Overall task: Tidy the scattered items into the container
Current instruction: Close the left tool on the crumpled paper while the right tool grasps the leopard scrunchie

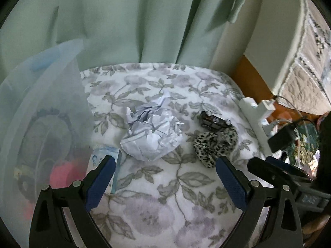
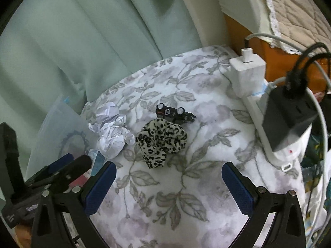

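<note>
Both claws hang wide open and empty, left gripper squarely facing the crumpled paper, right gripper nearer the leopard scrunchie.

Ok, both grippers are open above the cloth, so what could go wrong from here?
1. The toy car touches the leopard-print scrunchie, so closing the right gripper on one may drag the other.
2. The crumpled paper is loose and bulky; the left gripper might only pinch a fold and drop it short of the translucent container.
3. The power strip and its cables sit close by and could snag.
</note>
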### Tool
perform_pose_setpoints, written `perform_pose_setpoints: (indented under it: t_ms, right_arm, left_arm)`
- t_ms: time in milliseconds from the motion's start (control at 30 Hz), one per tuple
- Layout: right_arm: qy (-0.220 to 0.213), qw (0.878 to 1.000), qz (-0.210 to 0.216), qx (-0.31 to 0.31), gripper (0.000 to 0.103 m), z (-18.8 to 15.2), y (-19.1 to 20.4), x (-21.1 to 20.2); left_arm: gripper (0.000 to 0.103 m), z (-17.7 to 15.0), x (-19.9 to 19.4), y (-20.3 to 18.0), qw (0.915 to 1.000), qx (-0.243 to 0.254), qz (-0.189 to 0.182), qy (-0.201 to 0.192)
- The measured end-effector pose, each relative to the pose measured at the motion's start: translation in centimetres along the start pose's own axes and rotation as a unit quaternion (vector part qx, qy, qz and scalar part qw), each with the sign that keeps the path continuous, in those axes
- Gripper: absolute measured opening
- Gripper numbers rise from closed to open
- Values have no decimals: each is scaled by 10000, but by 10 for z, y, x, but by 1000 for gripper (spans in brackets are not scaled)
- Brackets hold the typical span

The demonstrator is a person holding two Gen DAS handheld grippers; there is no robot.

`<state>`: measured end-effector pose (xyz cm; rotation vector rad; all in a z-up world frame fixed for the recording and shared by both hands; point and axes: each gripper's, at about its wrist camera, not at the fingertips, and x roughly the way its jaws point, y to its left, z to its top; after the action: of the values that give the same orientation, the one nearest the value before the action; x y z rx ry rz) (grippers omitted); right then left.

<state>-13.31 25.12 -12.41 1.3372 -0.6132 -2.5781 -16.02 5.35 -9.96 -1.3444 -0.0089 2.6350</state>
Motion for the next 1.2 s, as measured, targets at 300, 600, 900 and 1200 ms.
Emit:
perform_pose_setpoints:
  t_ms: [300, 600, 900, 1200]
  right_arm:
    - [219, 9997, -22, 135, 103, 11, 5, 29]
    - [288, 9990, -286, 189, 103, 20, 5, 53]
    - [323, 9980, -384, 373, 99, 25, -2, 71]
    - [221, 9969, -485, 583, 76, 23, -6, 68]
  left_arm:
    - [98, 17, 36, 3, 9992, 281, 267, 23]
    - [98, 27, 68, 13, 9993, 180, 283, 178]
    - [98, 31, 82, 19, 9999, -19, 47, 154]
    - [87, 28, 81, 13, 9999, 130, -109, 25]
